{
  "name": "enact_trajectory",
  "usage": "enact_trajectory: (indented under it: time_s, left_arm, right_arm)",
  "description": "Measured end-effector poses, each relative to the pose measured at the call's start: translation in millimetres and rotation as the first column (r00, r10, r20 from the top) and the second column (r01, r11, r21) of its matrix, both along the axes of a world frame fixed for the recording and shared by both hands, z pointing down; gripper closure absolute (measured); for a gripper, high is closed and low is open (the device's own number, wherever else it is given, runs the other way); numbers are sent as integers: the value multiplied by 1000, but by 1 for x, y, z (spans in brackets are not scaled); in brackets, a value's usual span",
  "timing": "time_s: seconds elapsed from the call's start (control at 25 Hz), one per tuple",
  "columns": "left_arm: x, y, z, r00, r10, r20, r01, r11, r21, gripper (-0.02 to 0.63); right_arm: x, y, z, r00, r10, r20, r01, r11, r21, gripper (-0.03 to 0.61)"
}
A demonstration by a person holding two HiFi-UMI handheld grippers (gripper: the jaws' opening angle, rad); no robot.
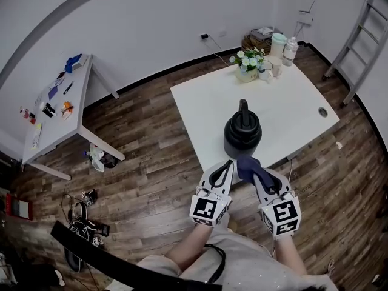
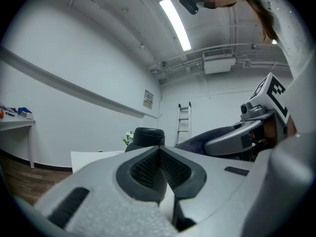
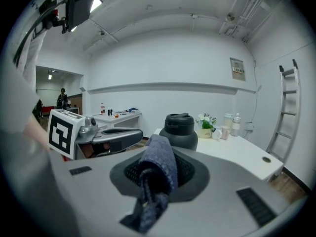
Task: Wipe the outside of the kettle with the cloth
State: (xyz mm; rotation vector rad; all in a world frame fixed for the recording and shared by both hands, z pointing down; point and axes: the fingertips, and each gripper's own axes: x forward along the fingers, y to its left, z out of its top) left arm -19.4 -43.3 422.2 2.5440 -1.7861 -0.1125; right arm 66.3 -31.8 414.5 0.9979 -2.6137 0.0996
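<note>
While kettle [image 1: 242, 132] stands upright on white table [image 1: 297, 111], near front edge, both grippers hang just in front of it. Right gripper [image 1: 257, 172] clamped on dark blue cloth [image 1: 245, 164]; cloth bunched at jaw tips, close to kettle base, contact unclear. Left gripper [image 1: 225, 167] jaws pressed together, nothing between. Flower pot [image 1: 248, 66] at far table edge.

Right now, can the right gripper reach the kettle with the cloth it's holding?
Probably yes. The right gripper is shut on the cloth, and the kettle stands just ahead of it near the table's front edge, with nothing between them. The left gripper sits alongside, off that path.
</note>
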Motion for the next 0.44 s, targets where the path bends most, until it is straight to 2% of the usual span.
enact_trajectory:
  time_s: [0.44]
  left_arm:
    - [-5, 1, 2, 1000, -19, -5, 19, 1000, -14, 607]
  right_arm:
    - [-6, 2, 6, 1000, -25, 5, 25, 999, -21, 512]
